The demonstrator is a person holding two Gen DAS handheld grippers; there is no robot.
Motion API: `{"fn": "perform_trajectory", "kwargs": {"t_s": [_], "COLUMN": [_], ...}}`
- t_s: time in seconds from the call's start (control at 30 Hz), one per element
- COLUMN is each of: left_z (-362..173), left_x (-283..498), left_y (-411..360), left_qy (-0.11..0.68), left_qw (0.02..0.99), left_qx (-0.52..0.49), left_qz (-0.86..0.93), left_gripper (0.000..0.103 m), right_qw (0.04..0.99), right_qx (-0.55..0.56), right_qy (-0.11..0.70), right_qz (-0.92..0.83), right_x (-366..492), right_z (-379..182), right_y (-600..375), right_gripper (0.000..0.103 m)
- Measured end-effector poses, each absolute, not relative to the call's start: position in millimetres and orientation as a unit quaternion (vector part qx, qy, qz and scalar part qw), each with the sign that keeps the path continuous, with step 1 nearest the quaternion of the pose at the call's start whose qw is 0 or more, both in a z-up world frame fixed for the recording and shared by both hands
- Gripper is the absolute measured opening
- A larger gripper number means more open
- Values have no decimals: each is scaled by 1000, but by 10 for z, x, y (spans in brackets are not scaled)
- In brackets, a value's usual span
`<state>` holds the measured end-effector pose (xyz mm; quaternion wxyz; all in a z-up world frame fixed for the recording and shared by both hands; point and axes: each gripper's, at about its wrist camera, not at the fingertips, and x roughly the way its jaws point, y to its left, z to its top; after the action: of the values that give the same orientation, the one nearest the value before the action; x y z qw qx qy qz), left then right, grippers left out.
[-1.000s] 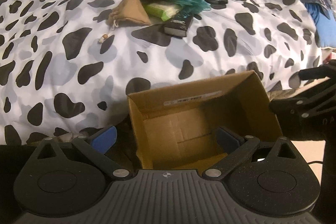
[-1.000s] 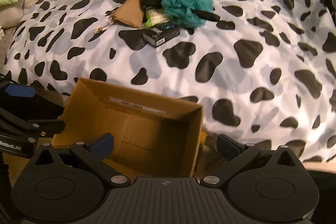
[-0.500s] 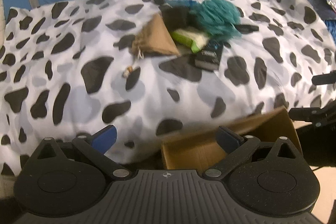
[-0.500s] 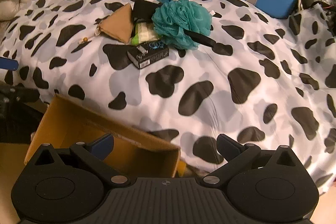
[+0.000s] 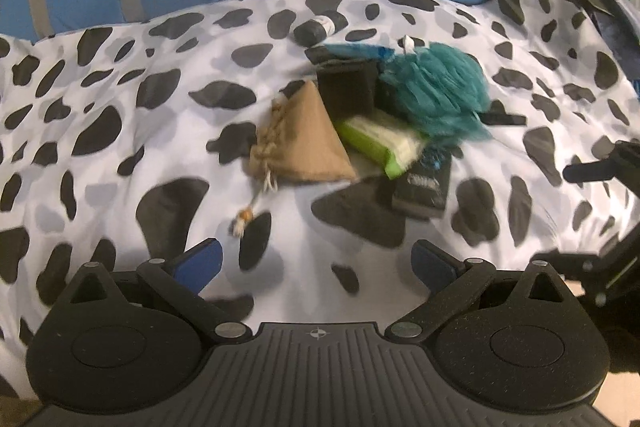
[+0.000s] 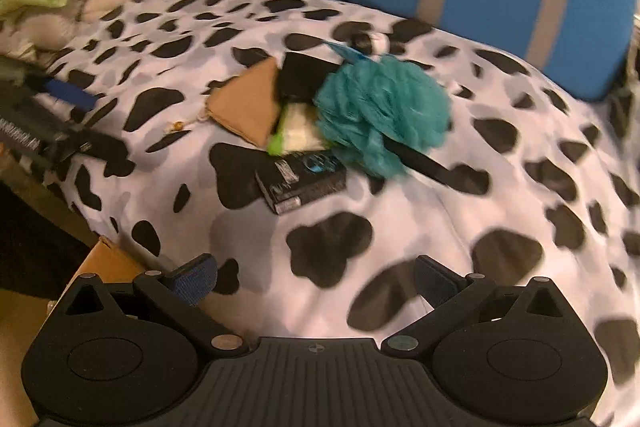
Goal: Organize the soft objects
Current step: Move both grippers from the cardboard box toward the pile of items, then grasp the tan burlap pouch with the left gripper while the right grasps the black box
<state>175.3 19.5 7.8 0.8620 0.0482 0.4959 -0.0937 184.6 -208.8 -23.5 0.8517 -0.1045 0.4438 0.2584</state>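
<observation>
**Soft items piled mid-bed, both grippers spread wide and holding nothing**

Left wrist view: motion blur softens the pile. A black square item [image 5: 347, 87] is half covered by the teal bath pouf [image 5: 436, 95], and its make cannot be told. The tan drawstring pouch [image 5: 302, 143] lies at the pile's left, its beaded cord trailing toward the near edge of the spotted duvet [image 5: 120, 131]. A green wipes pack [image 5: 380, 143] lies between pouch and pouf, and a dark box [image 5: 424, 187] sits just in front of it. The left gripper [image 5: 318, 263] hovers over the duvet's near part, fingers far apart, touching nothing. Part of the right gripper [image 5: 600, 219] is cut off at the right edge.

Right wrist view: blurred too. The pouf [image 6: 380, 115] overlaps the black item [image 6: 304, 75] and hides most of the wipes pack [image 6: 296, 137]; the pouch [image 6: 248, 107] and box [image 6: 302, 179] sit beside them, toward the duvet's [image 6: 440, 227] middle. A cardboard box corner [image 6: 106, 261] peeks out at the near left edge, mostly hidden. The right gripper [image 6: 316, 277] is spread wide and empty
</observation>
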Motion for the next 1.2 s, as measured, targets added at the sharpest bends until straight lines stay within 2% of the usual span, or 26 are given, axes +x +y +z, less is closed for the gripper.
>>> {"fn": "perform_trajectory", "kwargs": {"t_s": [0.23,0.33,0.5,0.87,1.0,1.2], "left_z": [-20,-136,-196,-186,-201,-188], "left_x": [1961,1987,1995,2019,2021,2024], "left_y": [274,366,364,472,497,499], "left_qy": [477,497,510,504,506,499], "left_qw": [873,863,855,859,858,861], "left_qx": [41,7,35,20,19,11], "left_qz": [-92,-93,-85,-89,-89,-96], "left_gripper": [103,103,103,103,103,103], "right_qw": [841,835,821,816,809,805], "right_qx": [-97,-126,-154,-183,-194,-189], "right_qy": [444,435,428,417,422,435], "right_qz": [294,313,344,355,359,357], "right_x": [2139,2176,2305,2616,2678,2727], "right_z": [-412,-509,-679,-884,-953,-993], "right_y": [-2010,-1900,-1729,-1534,-1432,-1423], "right_gripper": [103,103,103,102,95,76]}}
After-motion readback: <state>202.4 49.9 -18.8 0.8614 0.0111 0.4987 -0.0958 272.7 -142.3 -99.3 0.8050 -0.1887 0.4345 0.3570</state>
